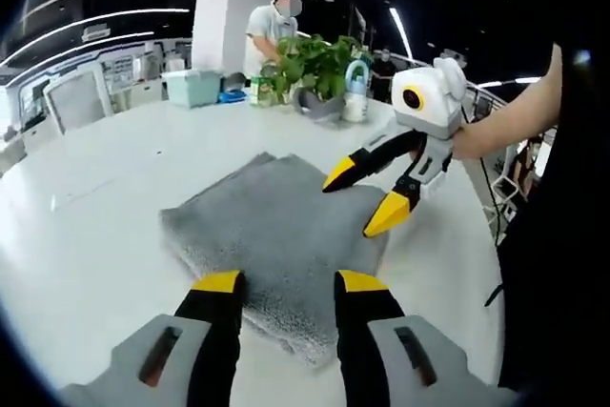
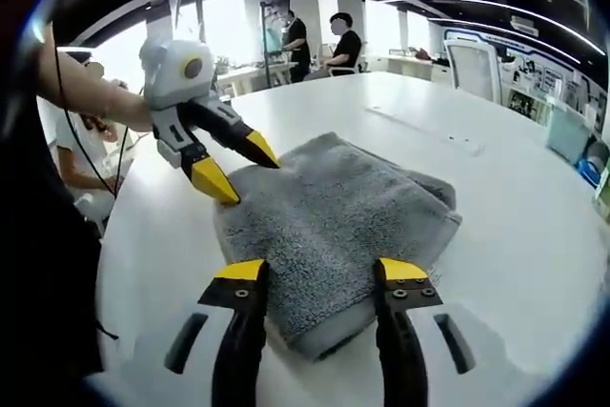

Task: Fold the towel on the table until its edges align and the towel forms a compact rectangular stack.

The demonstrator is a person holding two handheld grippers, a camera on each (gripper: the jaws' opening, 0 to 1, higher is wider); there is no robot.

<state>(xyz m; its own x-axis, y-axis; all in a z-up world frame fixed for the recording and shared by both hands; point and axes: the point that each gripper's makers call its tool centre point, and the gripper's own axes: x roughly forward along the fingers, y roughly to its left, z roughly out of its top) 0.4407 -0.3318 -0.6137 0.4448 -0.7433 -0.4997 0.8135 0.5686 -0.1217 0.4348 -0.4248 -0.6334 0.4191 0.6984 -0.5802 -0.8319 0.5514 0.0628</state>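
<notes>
The grey terry towel (image 1: 276, 235) lies folded on the white table (image 1: 105, 188) at my twelve o'clock. My left gripper (image 1: 286, 283) and right gripper (image 2: 322, 272) are spread, holding nothing. I judge the next move is checking the edges.

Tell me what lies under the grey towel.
The grey towel lies folded in layers on the white table, both grippers open above it. Its lower layers show at the edges; whatever lies between or beneath them is covered.

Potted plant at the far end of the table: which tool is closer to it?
Right. The right tool hangs over the towel's far side, toward the plant; the left tool is at its near edge.
</notes>
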